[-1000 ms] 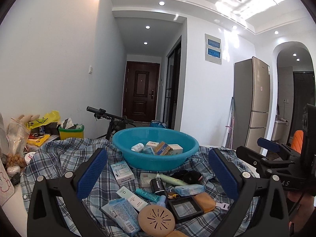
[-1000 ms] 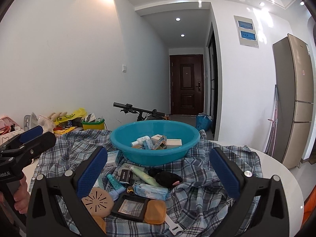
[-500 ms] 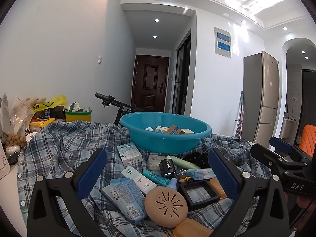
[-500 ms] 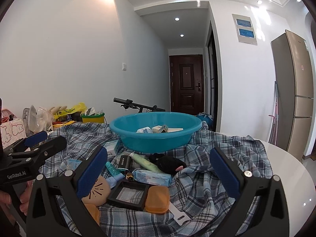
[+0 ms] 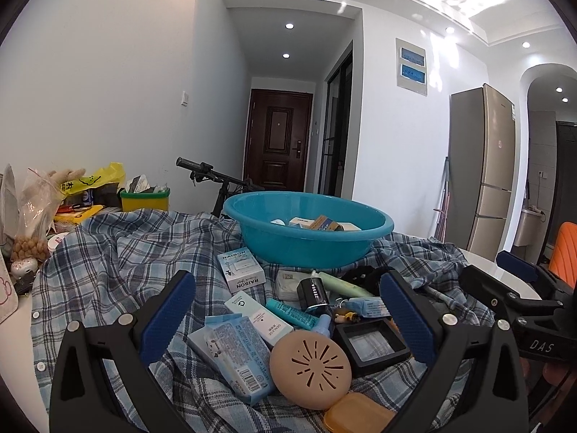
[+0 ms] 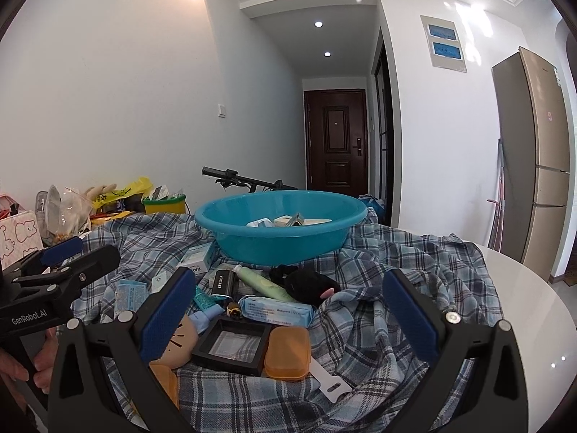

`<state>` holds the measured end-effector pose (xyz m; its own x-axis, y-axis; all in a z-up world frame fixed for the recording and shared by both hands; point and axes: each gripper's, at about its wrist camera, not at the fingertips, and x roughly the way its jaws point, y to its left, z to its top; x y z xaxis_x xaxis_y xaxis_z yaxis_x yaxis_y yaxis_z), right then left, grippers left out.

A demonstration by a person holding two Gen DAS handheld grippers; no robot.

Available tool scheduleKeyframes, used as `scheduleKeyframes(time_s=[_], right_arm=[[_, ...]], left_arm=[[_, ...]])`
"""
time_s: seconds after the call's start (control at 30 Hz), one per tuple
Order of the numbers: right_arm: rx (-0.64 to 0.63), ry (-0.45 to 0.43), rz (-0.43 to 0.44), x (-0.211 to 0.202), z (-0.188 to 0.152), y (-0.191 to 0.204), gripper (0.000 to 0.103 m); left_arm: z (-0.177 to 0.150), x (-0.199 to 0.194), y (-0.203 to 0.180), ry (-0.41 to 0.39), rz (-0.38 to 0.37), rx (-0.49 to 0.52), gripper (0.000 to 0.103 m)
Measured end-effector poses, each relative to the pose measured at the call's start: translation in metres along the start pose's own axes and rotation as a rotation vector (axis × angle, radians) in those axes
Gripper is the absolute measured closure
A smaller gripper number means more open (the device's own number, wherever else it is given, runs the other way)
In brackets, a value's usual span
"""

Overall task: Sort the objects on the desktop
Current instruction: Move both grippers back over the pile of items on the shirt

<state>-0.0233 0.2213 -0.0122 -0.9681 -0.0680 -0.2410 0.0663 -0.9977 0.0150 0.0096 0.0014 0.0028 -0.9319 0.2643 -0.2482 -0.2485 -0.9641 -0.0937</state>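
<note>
White-walled room, hallway and dark door behind; round white desk (image 6: 523, 288) draped with a plaid shirt (image 6: 378, 324) that carries the clutter.

Teal basin (image 5: 306, 231) sits toward the far edge of the desk, already holding a few small boxes. Loose items lie heaped on the shirt at the near edge: tan round case (image 5: 310, 368), light blue wipes packet (image 5: 230, 357), black square frame (image 5: 371, 342), orange soap box (image 6: 286, 351), black ZEESEA tube (image 5: 313, 294), RAISON box (image 5: 241, 270), green tube (image 6: 263, 283), black plush toy (image 6: 306, 283).

Left gripper (image 5: 285, 321): jaws wide, nothing between them, hanging over the heap near the tan case and wipes packet. Right gripper (image 6: 288, 319): jaws wide, empty, over the black frame and orange box.

Step, by my reading: choosing the next piece, sorting partly done. Next move calls for lowering onto one item standing clear of its neighbours, closing, then carrying to the basin.

Basin contents mostly hidden by its rim. Heap items overlap; lower ones cut off by the jaws. Clutter at the left edge too small to tell.
</note>
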Motion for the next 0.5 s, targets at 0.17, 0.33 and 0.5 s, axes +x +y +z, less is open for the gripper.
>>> scheduleKeyframes(time_s=[0.17, 0.33, 0.5], right_arm=[[0.003, 0.039, -0.038, 0.007, -0.002, -0.001, 0.000], [0.013, 0.044, -0.047, 0.007, -0.002, -0.004, 0.000], [0.011, 0.046, -0.048, 0.007, -0.002, -0.004, 0.000]], left_arm=[[-0.003, 0.006, -0.004, 0.032, 0.052, 0.019, 0.000], [-0.005, 0.014, -0.005, 0.065, 0.060, 0.027, 0.000], [-0.006, 0.016, -0.005, 0.072, 0.065, 0.024, 0.000]])
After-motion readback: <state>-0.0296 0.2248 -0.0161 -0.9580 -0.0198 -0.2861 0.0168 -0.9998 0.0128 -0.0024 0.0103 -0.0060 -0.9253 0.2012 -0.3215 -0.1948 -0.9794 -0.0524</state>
